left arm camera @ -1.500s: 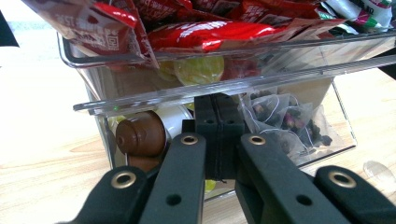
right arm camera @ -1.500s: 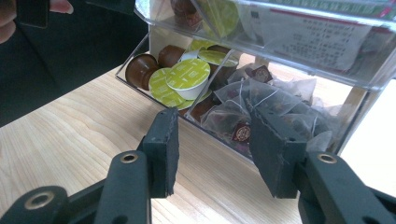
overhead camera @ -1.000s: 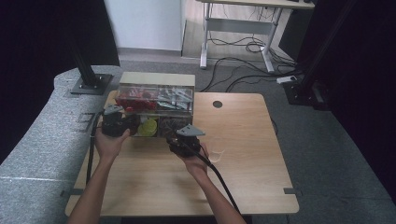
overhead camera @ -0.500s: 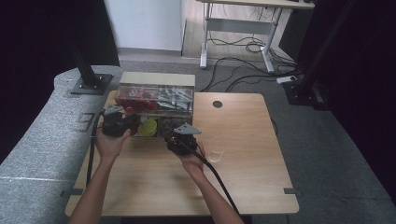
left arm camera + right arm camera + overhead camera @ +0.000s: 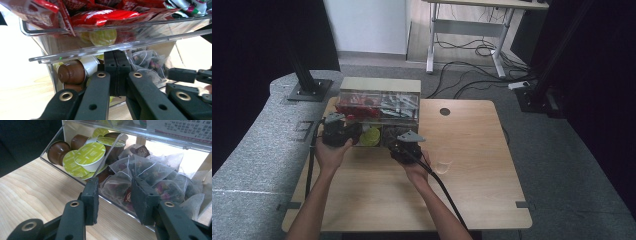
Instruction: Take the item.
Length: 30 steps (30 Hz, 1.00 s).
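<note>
High view: at the centre left of the frame we see a clear organizer box (image 5: pixel 379 107) standing at the far edge of the wooden counter (image 5: pixel 472 190). Two forearms enter from the bottom edge and angle upward toward its lower drawer. The left hand (image 5: pixel 329 155) holds the left claw (image 5: pixel 349 134) against the drawer's left end; the right hand (image 5: pixel 414 167) holds the right claw (image 5: pixel 399 141) at the drawer's right half, its cable trailing down along the forearm. A small clear cup (image 5: pixel 443 165) stands on the counter just right of the right hand.

Left gripper view: the left claw (image 5: pixel 115 63) is clenched, its jaws pressed flat together with nothing between them, tips at the front wall of the drawer. Brown coffee capsules (image 5: pixel 72 72) lie behind the wall at centre left; red packets (image 5: pixel 110 15) fill the tray across the top.

Right gripper view: the right claw (image 5: pixel 113 200) is partly parted, jaws straddling the drawer's front lip. The mesh tea bags (image 5: pixel 147 172) lie in the right compartment, just beyond the jaw tips; we cannot tell whether the pads touch one. Green-lidded capsules (image 5: pixel 88 153) sit in the upper-left compartment.
</note>
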Tool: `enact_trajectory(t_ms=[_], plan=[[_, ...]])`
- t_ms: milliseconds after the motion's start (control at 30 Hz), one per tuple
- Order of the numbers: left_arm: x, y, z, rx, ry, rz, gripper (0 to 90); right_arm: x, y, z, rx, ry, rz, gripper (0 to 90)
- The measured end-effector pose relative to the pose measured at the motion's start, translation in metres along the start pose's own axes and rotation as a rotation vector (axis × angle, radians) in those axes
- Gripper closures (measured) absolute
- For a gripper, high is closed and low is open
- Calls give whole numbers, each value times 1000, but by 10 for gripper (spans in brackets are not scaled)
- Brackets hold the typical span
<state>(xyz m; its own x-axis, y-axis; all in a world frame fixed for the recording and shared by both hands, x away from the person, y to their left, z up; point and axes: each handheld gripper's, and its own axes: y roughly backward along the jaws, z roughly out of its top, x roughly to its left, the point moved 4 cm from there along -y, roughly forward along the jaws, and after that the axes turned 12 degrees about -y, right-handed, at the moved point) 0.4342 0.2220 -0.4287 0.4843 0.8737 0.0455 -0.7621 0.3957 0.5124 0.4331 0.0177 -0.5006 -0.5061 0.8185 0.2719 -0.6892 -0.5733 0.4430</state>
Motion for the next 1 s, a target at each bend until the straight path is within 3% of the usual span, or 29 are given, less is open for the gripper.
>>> enact_trajectory(t_ms=[467, 600, 800, 1000], plan=[[-2, -1, 1, 4, -7, 0, 900, 3, -21, 0, 14, 1, -21, 589], [-2, -1, 1, 3, -5, -1, 900, 2, -25, 0, 17, 5, -34, 638], [-3, -2, 1, 0, -6, -4, 900, -2, -29, -1, 36, 2, -33, 860], [-3, -2, 1, -1, -5, -4, 900, -4, -25, 2, 37, 4, -21, 890]])
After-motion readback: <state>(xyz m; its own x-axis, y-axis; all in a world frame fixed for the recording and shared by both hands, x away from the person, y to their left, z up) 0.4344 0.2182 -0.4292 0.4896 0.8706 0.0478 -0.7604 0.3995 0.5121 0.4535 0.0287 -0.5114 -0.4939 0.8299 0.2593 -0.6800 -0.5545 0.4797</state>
